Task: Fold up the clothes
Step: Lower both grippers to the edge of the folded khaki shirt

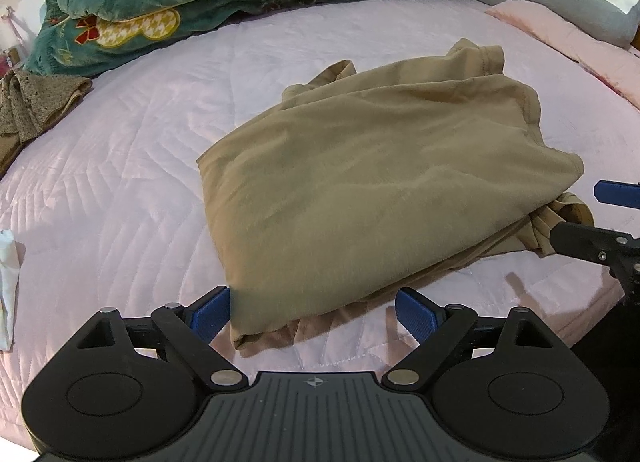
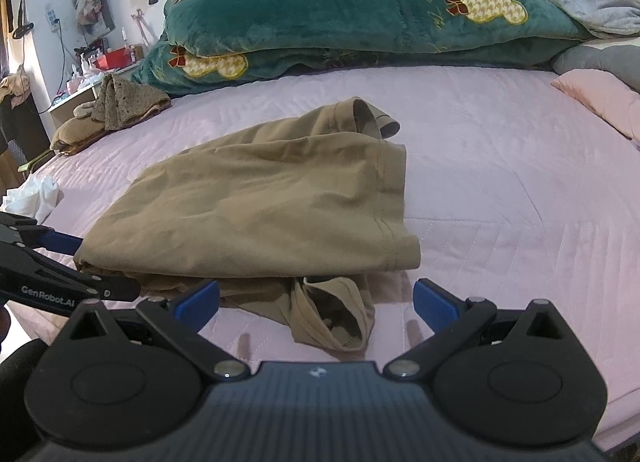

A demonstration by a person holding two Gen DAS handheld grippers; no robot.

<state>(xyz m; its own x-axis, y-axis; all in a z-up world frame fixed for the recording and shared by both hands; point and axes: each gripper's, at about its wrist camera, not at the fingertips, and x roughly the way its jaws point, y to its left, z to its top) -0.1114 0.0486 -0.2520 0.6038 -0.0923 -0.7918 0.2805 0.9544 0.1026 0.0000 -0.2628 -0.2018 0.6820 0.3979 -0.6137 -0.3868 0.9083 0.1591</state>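
Note:
A tan garment lies folded in layers on the pink quilted bed. My left gripper is open, its blue pads on either side of the garment's near corner. In the right wrist view the same tan garment lies ahead, with a loose sleeve or cuff sticking out at its near edge. My right gripper is open around that loose piece without pinching it. The right gripper shows at the right edge of the left wrist view, and the left gripper at the left edge of the right wrist view.
A green plush blanket is piled at the bed's far side. Brown speckled clothes lie at the far left, a white cloth at the left edge. Pink and grey pillows lie to the right. A cluttered dresser stands beyond the bed.

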